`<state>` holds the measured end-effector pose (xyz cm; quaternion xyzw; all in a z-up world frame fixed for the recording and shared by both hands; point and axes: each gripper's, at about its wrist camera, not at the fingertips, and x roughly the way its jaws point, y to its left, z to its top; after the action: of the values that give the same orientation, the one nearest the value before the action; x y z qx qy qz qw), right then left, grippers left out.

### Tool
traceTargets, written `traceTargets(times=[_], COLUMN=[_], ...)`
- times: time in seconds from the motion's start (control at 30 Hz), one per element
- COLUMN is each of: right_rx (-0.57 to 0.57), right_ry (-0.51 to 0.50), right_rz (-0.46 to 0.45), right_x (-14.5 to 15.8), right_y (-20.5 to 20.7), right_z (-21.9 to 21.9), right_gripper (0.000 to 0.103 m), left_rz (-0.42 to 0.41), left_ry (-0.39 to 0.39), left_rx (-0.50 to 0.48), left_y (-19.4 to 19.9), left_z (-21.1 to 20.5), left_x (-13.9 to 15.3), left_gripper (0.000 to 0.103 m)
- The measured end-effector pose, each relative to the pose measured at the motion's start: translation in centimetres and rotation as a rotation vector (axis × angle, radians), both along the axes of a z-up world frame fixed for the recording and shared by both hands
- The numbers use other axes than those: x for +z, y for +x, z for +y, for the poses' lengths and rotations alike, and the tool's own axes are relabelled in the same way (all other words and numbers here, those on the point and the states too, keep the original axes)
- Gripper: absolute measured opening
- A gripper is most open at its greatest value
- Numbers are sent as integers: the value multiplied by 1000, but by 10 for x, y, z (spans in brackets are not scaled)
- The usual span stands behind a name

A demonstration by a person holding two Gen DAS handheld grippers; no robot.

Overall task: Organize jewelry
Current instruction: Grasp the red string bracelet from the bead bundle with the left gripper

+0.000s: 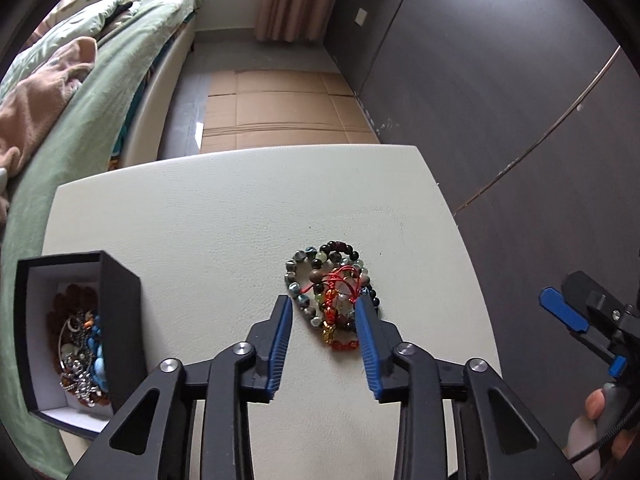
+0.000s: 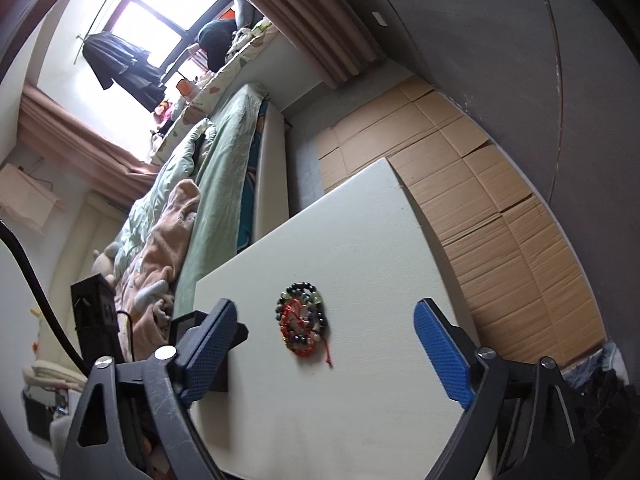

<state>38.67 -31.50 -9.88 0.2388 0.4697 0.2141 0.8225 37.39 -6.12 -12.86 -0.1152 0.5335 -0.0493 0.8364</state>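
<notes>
Straddling the near part of a pile of beaded bracelets (image 1: 334, 298), the left gripper (image 1: 323, 306) has its blue-padded fingers (image 1: 282, 332) spread apart, one on each side of the heap; whether the pads touch any bead cannot be told. The pile lies on the white table (image 1: 224, 216), right of the middle, and mixes dark, grey-green and amber beads with a red knotted cord (image 1: 338, 280) across the top. At the near left corner of the table stands an open black box (image 1: 120, 308) with a white lining, holding a tangle of other jewelry (image 1: 82, 352): metal pieces, turquoise beads and brown beads. Left of the table runs a bed with a green cover (image 1: 100, 100), and flattened cardboard (image 1: 280, 108) lies on the floor beyond the far edge.

The right gripper (image 2: 324, 320) hangs well back from the pile, near the table's right edge, its fingers (image 2: 440, 348) wide apart and holding nothing. From its tilted view the bracelets sit between the two pads but farther off, apart from both.
</notes>
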Motion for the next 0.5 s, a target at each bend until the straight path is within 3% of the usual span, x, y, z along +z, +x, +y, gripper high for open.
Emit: traceTargets(times=[0.3,0.5], right_rx=[-24,-26], right_ry=[-39,-60], right_rz=[3,13], right_x=[-5,-9], right_y=[0,2], right_z=[-15,-12], right_gripper=[87,87], left_rz=[42,26], left_ry=[44,11], left_rx=[-13,15], left_y=[10,9], left_z=[-13,-3], left_x=[-35,-30], left_gripper=[15,8])
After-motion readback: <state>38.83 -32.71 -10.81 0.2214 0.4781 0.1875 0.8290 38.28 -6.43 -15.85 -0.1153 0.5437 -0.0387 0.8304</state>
